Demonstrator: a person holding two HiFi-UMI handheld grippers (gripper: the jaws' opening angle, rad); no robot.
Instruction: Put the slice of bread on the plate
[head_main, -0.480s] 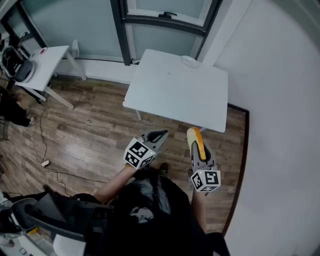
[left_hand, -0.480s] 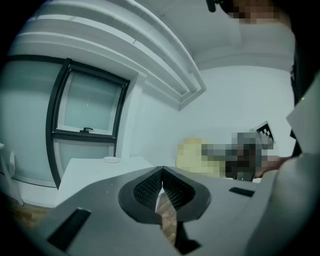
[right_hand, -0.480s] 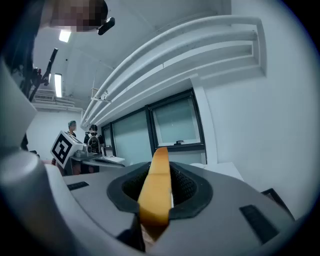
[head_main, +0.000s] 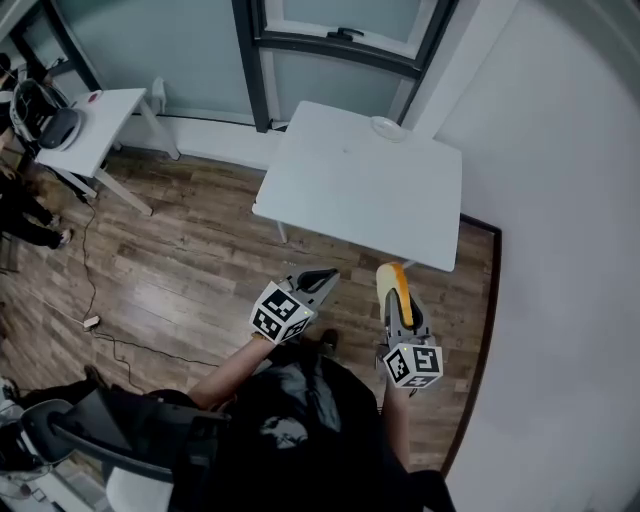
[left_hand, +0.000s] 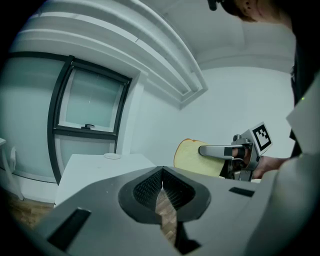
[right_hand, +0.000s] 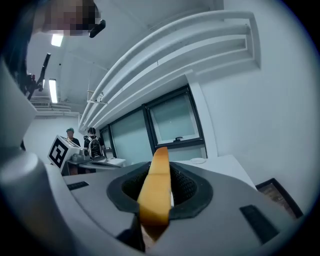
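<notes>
One slice of bread (head_main: 392, 279) is held in the air, standing on edge, gripped between the jaws of the right claw (head_main: 393, 284). The jaws press on both faces of the slice, and its crust sticks out past their tips. The slice hangs over the wooden floor (head_main: 190, 260), just short of the near edge of the white table (head_main: 360, 190).

One small pale plate (head_main: 385, 126) sits on that table at its far edge, close to the far right corner. It looks bare. Nothing else can be seen on the table.

The left claw (head_main: 318, 278) is beside the right one, also short of the near edge. Its jaws are closed together with nothing between them.

The step in hand seems to be carrying the bread to the plate. To do it well, the right claw should probably travel forward across the table to the far right corner. It would help to turn the slice flat, lower it onto the plate, and only then loosen the jaws. A light grip should keep the soft bread from crushing.

In all: one slice, one plate, two claws.
</notes>
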